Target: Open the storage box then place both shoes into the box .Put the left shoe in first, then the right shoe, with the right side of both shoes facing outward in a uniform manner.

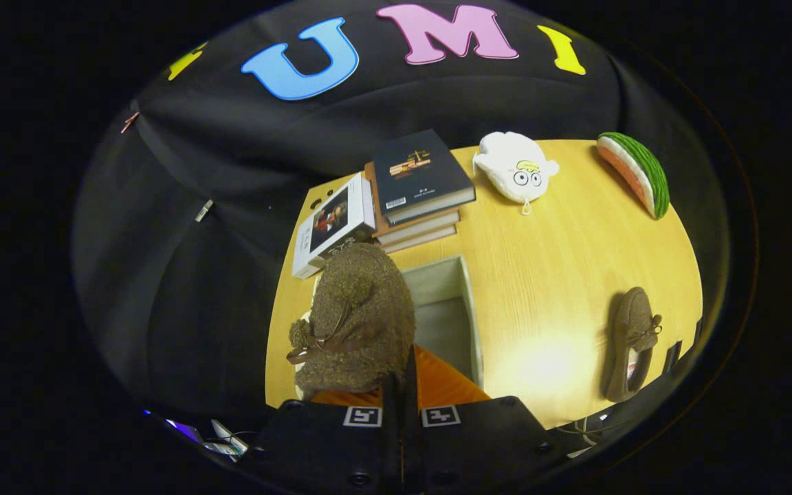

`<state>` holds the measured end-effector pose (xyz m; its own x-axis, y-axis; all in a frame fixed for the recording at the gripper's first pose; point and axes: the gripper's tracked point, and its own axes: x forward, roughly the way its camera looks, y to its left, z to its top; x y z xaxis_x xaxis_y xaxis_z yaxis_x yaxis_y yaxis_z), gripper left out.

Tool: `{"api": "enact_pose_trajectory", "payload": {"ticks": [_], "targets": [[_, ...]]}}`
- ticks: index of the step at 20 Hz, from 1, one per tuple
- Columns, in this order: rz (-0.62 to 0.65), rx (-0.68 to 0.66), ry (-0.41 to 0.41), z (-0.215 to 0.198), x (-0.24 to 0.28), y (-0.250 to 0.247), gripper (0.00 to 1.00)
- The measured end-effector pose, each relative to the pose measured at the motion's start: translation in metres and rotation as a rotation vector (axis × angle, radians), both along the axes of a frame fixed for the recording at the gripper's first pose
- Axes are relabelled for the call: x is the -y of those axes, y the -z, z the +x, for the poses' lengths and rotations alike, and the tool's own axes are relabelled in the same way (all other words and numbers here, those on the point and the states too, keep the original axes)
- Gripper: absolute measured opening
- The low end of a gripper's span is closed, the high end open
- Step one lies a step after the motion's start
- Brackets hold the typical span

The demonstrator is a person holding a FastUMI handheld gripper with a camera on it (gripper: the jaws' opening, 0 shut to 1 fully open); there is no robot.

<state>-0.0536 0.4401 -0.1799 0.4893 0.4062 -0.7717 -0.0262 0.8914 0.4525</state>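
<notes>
I see a pale wooden counter (561, 275) set against the black cloth wall of the booth. At the far end of the counter a stack of books (418, 189) sits with a dark-covered one on top, and another book (333, 223) leans just beside the stack. Past those, toward the far edge, lies a white plush toy (514, 167) with cartoon eyes, and well apart from it, near the corner, a watermelon-slice cushion (636, 172).

The storage box (473, 323) stands open just ahead of my claw, its pale rim and grey inner walls showing; what I can see of the inside holds nothing, though the near part is hidden by the shoe I carry.

My claw (401, 385) has its fingers drawn tight together on the heel end of a fuzzy brown shoe (361, 309) with a bow and pompoms. The shoe hangs above the box's near-left side, toe pointing toward the books; I cannot tell whether it touches the box. Something orange shows beside the fingers, and I cannot tell what it is.

The other shoe (632, 340), same brown fuzz and bow, lies on the bare counter well apart from the box.
</notes>
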Motion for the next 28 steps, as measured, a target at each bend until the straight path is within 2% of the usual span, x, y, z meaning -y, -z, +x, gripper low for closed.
{"api": "enact_pose_trajectory", "payload": {"ticks": [7,13,22,24,26,28], "targets": [[-0.103,-0.042,-0.035,0.009,-0.041,0.049,0.06],[-0.153,-0.078,-0.066,-0.001,-0.055,0.076,0.06],[-0.13,-0.106,-0.076,-0.003,-0.07,0.084,0.07],[-0.082,-0.117,-0.109,-0.009,-0.082,0.081,0.14],[-0.034,-0.111,-0.141,-0.015,-0.094,0.076,0.32],[-0.013,-0.094,-0.189,-0.022,-0.103,0.07,0.73]]}}
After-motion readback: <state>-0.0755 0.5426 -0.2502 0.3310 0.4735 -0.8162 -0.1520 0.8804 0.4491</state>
